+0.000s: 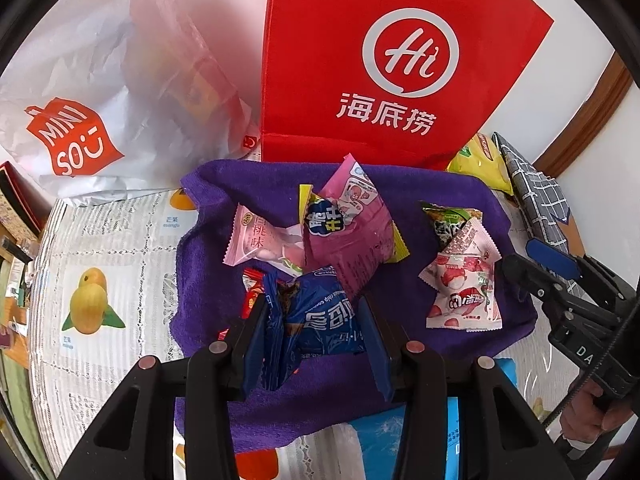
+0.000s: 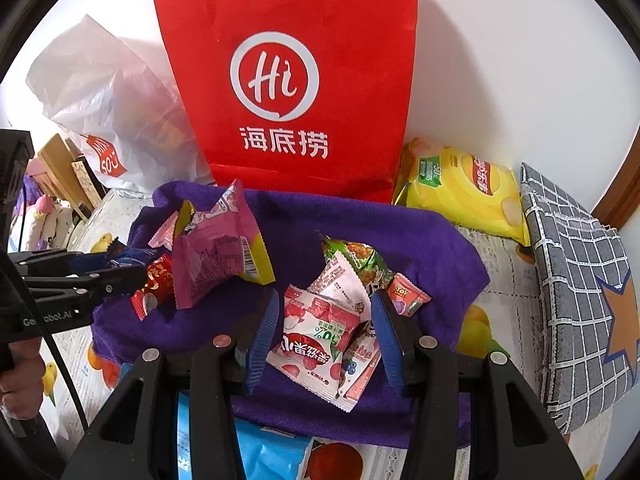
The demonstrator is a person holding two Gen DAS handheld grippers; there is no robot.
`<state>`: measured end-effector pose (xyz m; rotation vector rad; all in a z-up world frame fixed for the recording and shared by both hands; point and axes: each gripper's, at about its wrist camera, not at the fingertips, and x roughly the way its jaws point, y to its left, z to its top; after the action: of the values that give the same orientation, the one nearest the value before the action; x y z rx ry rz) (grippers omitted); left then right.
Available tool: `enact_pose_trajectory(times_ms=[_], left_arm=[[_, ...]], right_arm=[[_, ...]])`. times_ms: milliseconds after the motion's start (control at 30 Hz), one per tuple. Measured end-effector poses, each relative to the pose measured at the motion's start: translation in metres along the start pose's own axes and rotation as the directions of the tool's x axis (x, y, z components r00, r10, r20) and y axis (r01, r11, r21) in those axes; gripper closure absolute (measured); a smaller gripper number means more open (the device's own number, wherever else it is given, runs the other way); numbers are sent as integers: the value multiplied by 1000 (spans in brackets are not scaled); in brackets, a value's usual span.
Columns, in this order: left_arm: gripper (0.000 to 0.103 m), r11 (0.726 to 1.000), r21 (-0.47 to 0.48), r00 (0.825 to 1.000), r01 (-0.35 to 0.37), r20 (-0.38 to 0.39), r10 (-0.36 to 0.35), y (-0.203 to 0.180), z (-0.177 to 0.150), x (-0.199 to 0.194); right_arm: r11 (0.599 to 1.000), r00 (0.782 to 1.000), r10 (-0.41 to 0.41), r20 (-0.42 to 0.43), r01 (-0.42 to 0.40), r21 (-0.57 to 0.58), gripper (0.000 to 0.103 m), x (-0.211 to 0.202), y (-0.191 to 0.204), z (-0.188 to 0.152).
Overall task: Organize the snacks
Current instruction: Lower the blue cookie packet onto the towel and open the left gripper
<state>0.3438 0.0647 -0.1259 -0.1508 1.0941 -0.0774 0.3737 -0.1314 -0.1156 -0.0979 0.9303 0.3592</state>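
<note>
Several snack packets lie on a purple towel (image 1: 224,248). My left gripper (image 1: 316,332) is shut on a blue cookie packet (image 1: 324,320), which is crumpled against the left pad. In the right wrist view that gripper (image 2: 124,268) enters from the left with the blue packet (image 2: 134,255) in its tips. My right gripper (image 2: 324,332) stands open low over the towel, with a white lychee packet (image 2: 316,336) lying flat between its pads. In the left wrist view its tips (image 1: 516,264) sit at the edge of the lychee packet (image 1: 464,296). A pink packet (image 1: 352,232) leans in the middle.
A tall red paper bag (image 2: 288,80) stands behind the towel, with a white plastic bag (image 1: 80,120) to its left. A yellow chip bag (image 2: 460,188) and a grey checked cushion (image 2: 576,280) lie at the right. A light blue packet (image 2: 276,456) sits at the near edge.
</note>
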Motion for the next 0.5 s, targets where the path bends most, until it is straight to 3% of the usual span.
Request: enact_pose_trajectory(times_ms=[200,500], left_arm=[[59,1000,2,1000,-7,-4,7,-1,0,1],[41,1000,-10,999,27,-18,-27,-3,1,-3]], right_arm=[[1000,1000,-1,25,1,-9,55,-9,4,1],[1000,999,-12,50,12,13,55,-20,1,4]])
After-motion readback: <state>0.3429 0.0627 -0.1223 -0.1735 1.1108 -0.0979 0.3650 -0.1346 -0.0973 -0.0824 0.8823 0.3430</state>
